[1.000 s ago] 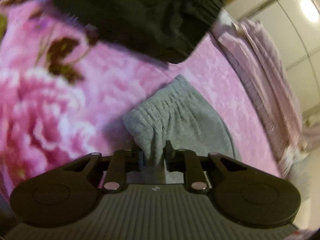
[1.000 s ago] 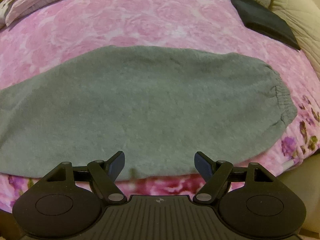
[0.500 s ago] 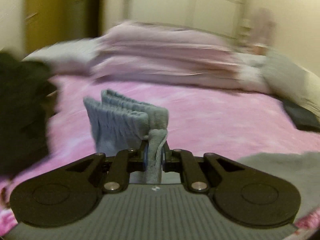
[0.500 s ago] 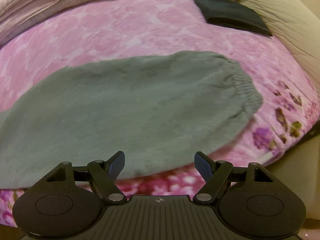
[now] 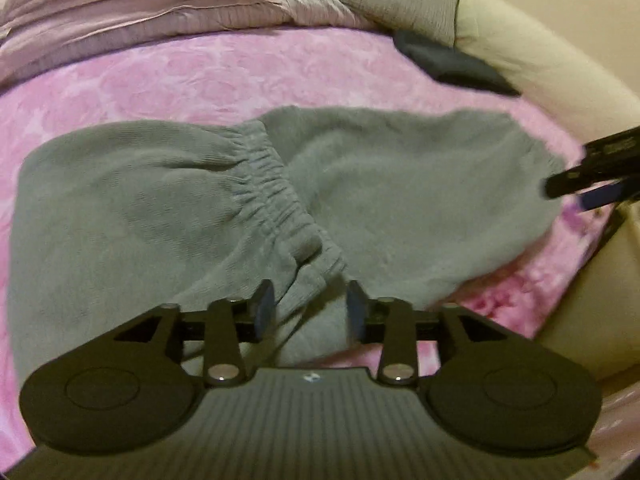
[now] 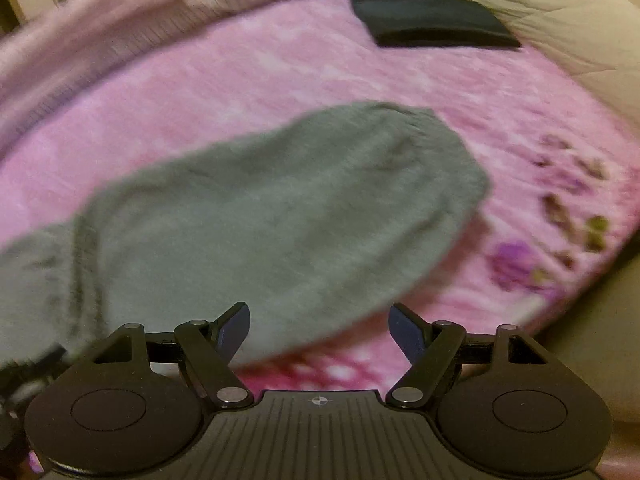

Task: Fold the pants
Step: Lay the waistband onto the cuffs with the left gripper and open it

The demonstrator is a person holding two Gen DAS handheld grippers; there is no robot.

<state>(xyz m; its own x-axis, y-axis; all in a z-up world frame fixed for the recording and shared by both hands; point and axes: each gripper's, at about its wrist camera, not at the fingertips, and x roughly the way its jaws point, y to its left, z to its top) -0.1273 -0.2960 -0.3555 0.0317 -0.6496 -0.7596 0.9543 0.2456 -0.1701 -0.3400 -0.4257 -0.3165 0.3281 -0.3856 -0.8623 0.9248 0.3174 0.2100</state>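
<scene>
Grey pants (image 5: 168, 208) lie folded over on the pink floral blanket (image 5: 224, 76), elastic waistband (image 5: 276, 192) laid across the lower layer near the middle. Left gripper (image 5: 310, 308) sits at the near edge of the pants, jaws part-open with a fold of fabric between them, not clamped. Right gripper (image 6: 318, 326) hovers over the near right edge with jaws wide and nothing held; a dark folded garment (image 6: 432, 20) lies far right, well apart.

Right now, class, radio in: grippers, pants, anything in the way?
Left gripper open, fabric between its jaws. Right gripper open, empty. Grey pants folded over on pink blanket. Nothing blocking.
</scene>
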